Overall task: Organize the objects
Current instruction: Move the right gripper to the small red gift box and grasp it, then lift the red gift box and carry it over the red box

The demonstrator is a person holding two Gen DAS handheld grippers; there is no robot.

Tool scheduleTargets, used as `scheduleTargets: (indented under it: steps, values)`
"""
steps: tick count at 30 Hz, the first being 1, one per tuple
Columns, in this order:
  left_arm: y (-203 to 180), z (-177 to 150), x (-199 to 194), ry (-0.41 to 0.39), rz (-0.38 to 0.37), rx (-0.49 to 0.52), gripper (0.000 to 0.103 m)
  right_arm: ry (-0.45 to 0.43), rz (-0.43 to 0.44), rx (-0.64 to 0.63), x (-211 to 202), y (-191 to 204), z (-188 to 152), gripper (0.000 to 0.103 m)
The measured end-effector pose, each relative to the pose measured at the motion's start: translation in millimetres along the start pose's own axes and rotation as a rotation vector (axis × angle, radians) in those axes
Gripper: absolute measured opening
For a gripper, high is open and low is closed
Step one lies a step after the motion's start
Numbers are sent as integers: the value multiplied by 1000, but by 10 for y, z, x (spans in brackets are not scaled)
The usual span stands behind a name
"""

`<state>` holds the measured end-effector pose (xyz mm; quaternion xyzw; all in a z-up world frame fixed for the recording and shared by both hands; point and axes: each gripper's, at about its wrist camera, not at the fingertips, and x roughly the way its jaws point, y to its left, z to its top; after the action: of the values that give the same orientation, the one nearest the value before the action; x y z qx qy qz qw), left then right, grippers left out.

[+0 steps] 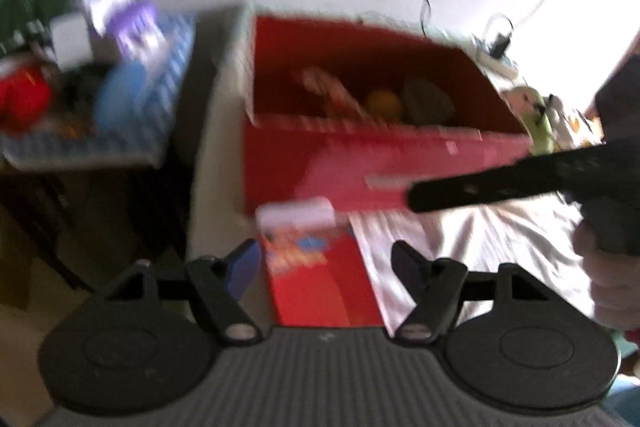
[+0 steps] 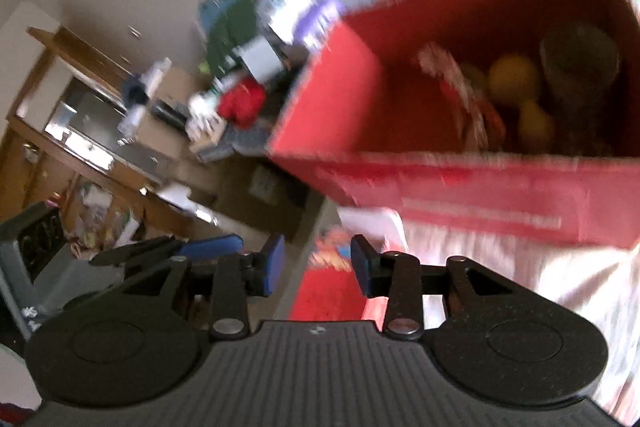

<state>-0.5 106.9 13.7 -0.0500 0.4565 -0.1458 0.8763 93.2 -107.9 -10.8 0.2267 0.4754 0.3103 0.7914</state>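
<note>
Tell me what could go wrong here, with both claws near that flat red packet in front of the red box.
1. The flat red printed packet lies at the edge of the white sheet; a nudge from the open left claw might push it off.
2. The right claw, also open, points at the same packet, so the two could collide.
3. Both views are blurred, so aim is uncertain.

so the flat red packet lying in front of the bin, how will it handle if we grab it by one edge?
The red packet looks thin and flat on the white sheet, so probably light. Held by one edge it may sag or swing. Its printed face looks smooth, so it could slip between the pads. Blur hides whether it is card or film.
</note>
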Motion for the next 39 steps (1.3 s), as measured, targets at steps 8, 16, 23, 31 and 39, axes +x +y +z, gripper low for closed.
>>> scheduleTargets:
  steps: [8,16,23,31,39]
  values:
    - [-106,-208,478,124,20,-10,92,100,-95,146,449,-295,-121,53]
    - [-106,-252,804,211,77,-29,90,190,-65,160,738,-322,-222,58]
    - [-209,-221,792,238,76,27,87,218,-4,211,696,-425,-300,56]
    - [-596,-110,807,313,30,173,87,204,0,256,286,-533,-388,54]
    - [-1129,27,896,324,-43,345,87,99,-79,300,-226,-692,-518,54]
